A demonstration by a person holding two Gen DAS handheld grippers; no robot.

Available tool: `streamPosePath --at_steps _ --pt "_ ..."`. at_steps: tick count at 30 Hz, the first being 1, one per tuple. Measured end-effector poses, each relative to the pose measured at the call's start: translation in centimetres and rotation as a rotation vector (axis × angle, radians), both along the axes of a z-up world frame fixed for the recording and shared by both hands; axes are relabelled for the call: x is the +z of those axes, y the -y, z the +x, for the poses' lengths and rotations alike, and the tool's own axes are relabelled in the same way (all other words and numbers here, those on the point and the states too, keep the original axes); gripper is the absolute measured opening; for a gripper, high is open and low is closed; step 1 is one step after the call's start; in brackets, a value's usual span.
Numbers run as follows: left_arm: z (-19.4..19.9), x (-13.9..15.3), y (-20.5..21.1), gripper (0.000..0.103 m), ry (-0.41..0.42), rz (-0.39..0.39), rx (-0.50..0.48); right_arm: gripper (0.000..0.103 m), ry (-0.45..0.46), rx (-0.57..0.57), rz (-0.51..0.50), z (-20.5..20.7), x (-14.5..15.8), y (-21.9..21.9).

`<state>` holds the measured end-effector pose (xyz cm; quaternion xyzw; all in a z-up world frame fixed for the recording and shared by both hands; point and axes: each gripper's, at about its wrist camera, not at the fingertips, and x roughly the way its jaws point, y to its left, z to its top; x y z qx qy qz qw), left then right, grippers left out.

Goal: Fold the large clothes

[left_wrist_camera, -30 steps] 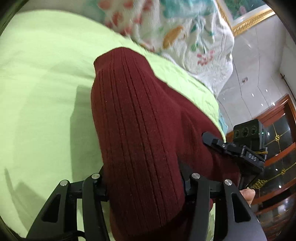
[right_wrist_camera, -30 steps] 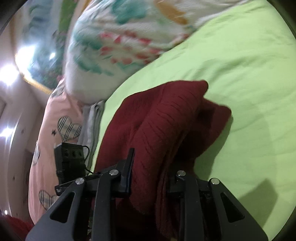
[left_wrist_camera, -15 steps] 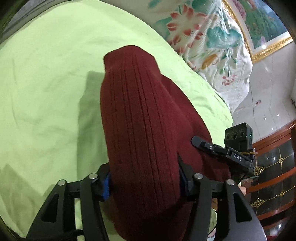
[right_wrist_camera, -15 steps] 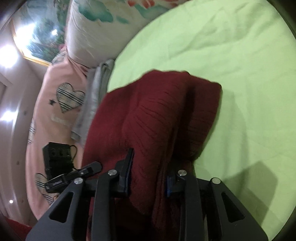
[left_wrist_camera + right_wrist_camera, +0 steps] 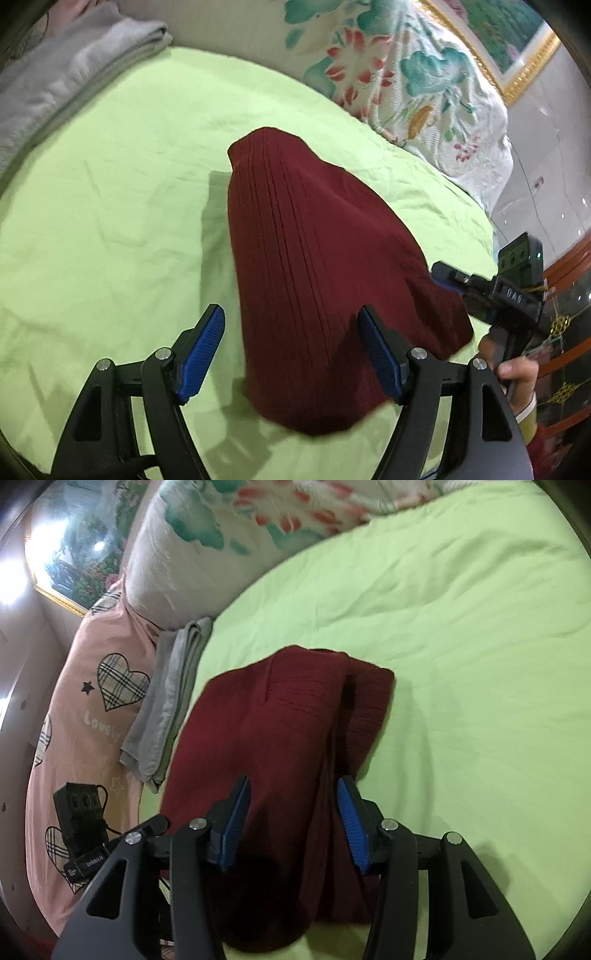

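Observation:
A dark red ribbed knit garment (image 5: 314,266) lies folded on the light green bed sheet (image 5: 103,206). My left gripper (image 5: 291,350) is open, its blue pads (image 5: 199,347) spread wide on either side of the garment's near end, apart from the cloth. My right gripper (image 5: 291,819) is also open, its blue pads (image 5: 351,823) astride the garment (image 5: 266,731) at its other end. The right gripper also shows in the left wrist view (image 5: 491,291), at the garment's right edge.
A folded grey garment (image 5: 166,701) lies at the sheet's edge, also in the left wrist view (image 5: 55,74). A floral quilt (image 5: 399,74) is bunched at the back. A pink heart-print cover (image 5: 81,716) lies beside the sheet. A wooden cabinet (image 5: 569,317) stands at right.
Both grippers have opened and let go of the red garment, which now rests on the sheet. Both have pulled back a little from it.

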<state>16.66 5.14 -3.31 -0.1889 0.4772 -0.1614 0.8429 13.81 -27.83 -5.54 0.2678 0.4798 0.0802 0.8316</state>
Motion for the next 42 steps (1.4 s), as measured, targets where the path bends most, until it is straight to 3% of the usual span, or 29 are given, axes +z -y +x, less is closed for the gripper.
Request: streamPosePath --at_steps 7,9,13,14,15,16,19,22,27,29,32,37,40,42 --pt "-6.4 0.2 0.4 0.082 0.026 0.134 -0.036 0.050 0.090 0.020 0.000 -4.0 3.0 -1.3" --pt "-7.3 -0.4 1.7 0.083 0.041 0.222 -0.040 0.050 0.093 0.037 -0.010 -4.3 3.0 -2.2" --pt "-7.5 -0.8 3.3 0.082 0.096 0.316 -0.018 0.050 0.053 0.060 -0.061 -3.5 1.9 -3.7" --pt "-7.3 -1.2 3.7 0.076 0.099 0.353 0.000 0.048 0.039 0.061 -0.070 -3.5 1.4 -3.7" --pt "-6.9 -1.5 3.9 0.070 0.094 0.378 0.016 0.031 0.023 0.061 -0.078 -3.3 0.9 -3.8" --pt "-6.5 -1.6 4.1 0.058 0.094 0.382 0.024 0.006 0.013 0.062 -0.081 -3.1 0.5 -3.9" --pt "-6.6 -1.4 4.4 0.030 0.114 0.366 0.036 0.006 0.091 0.057 -0.032 -3.4 1.3 -3.6" --pt "-7.0 -2.1 5.1 0.029 0.130 0.417 0.027 0.006 0.101 0.034 -0.115 -3.9 1.3 -2.9" --pt "-6.1 -4.4 4.6 0.029 0.047 0.353 0.006 0.006 -0.060 0.005 -0.160 -3.8 -4.1 -1.2" --pt "-6.5 -4.1 4.6 0.030 0.047 0.342 -0.012 0.006 -0.081 -0.022 -0.114 -4.0 -5.1 -0.6" --pt "-7.5 -3.0 4.2 0.029 0.049 0.332 -0.059 0.011 -0.056 -0.045 -0.067 -4.5 -3.9 -0.2" --pt "-9.6 1.5 1.5 0.030 0.104 0.250 -0.108 0.014 0.005 -0.060 -0.096 -5.5 0.3 0.0" --pt "-8.6 3.6 0.6 0.032 0.127 0.175 -0.125 0.014 0.083 -0.071 -0.109 -5.4 2.9 -0.6" --pt "-7.4 4.4 1.4 0.032 0.154 0.169 -0.134 0.014 0.126 -0.060 -0.108 -4.3 4.2 -1.5"
